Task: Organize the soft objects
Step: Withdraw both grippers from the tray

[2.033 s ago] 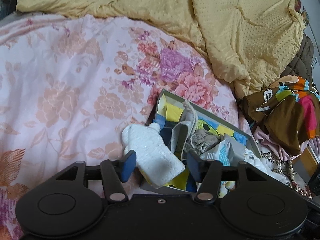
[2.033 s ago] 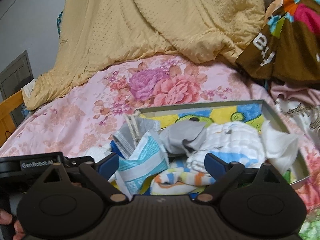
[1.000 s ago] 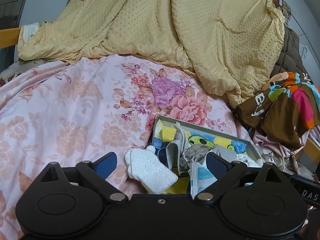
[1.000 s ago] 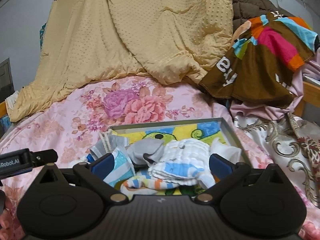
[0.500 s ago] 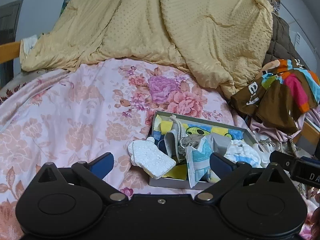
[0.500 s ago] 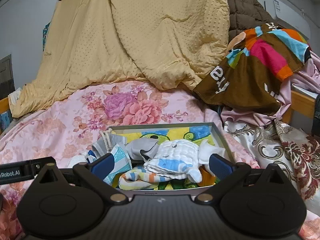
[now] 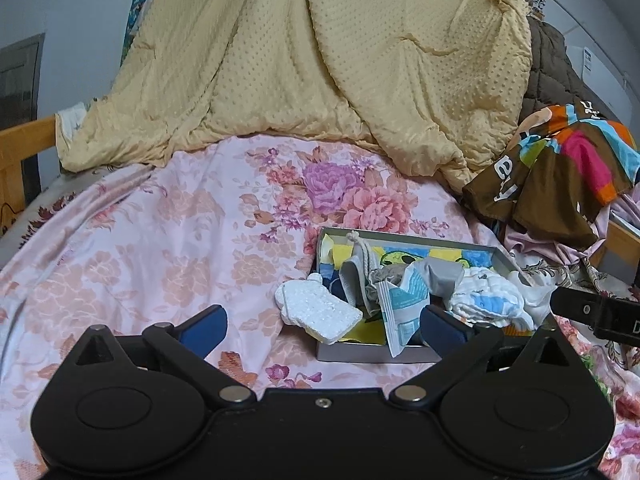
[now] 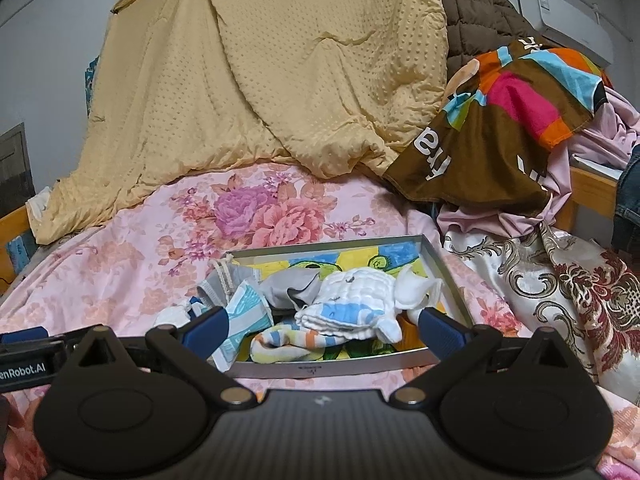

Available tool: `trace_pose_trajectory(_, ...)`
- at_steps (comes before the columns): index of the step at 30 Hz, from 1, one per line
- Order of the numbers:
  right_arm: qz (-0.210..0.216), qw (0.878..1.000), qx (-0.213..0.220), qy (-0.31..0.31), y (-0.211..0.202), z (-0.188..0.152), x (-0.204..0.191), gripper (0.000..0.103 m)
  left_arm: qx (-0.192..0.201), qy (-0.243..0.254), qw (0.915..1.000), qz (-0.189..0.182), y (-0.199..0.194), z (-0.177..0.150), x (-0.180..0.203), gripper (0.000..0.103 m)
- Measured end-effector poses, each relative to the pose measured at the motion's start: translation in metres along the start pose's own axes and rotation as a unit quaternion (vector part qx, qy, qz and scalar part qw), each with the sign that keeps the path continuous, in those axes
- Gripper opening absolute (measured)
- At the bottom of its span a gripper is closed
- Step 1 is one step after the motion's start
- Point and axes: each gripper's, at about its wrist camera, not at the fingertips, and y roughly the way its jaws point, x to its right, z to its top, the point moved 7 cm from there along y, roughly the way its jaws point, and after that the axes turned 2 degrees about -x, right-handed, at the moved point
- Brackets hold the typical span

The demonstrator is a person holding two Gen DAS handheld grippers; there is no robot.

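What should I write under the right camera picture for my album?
Open right gripper hovering over a metal tray piled with soft cloths on a flowery bed.

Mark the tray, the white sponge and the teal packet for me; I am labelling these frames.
tray (image 8: pixel 332 368), right wrist view, on its bare near wall.
white sponge (image 7: pixel 320 312), left wrist view, on the middle of its top face.
teal packet (image 7: pixel 402 310), left wrist view, on its printed front.

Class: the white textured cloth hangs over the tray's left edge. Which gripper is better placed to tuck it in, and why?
Probably left. The left gripper is open with the white textured cloth between its fingers; the right gripper faces the tray middle.
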Motion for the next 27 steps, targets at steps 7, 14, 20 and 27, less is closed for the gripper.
trace_pose_trajectory(7, 0.003, 1.000, -0.005, 0.005, -0.015, -0.007, 0.001, 0.103, 0.006, 0.014, 0.9998, 0.009, -0.019, -0.004, -0.001, 0.102)
trace_pose_trajectory(14, 0.001, 1.000, -0.001, 0.000, -0.034, -0.015, 0.001, 0.103, 0.011, 0.014, 0.9998, 0.012, -0.039, -0.007, 0.000, 0.102)
trace_pose_trajectory(20, -0.002, 1.000, 0.003, -0.003, -0.049, -0.019, 0.004, 0.103, 0.006, 0.010, 0.9998, 0.015, -0.056, -0.015, 0.001, 0.102)
trace_pose_trajectory(27, -0.001, 1.000, 0.005, -0.002, -0.068, -0.025, 0.010, 0.103, 0.019, 0.021, 0.9995, 0.015, -0.078, -0.016, 0.010, 0.102)
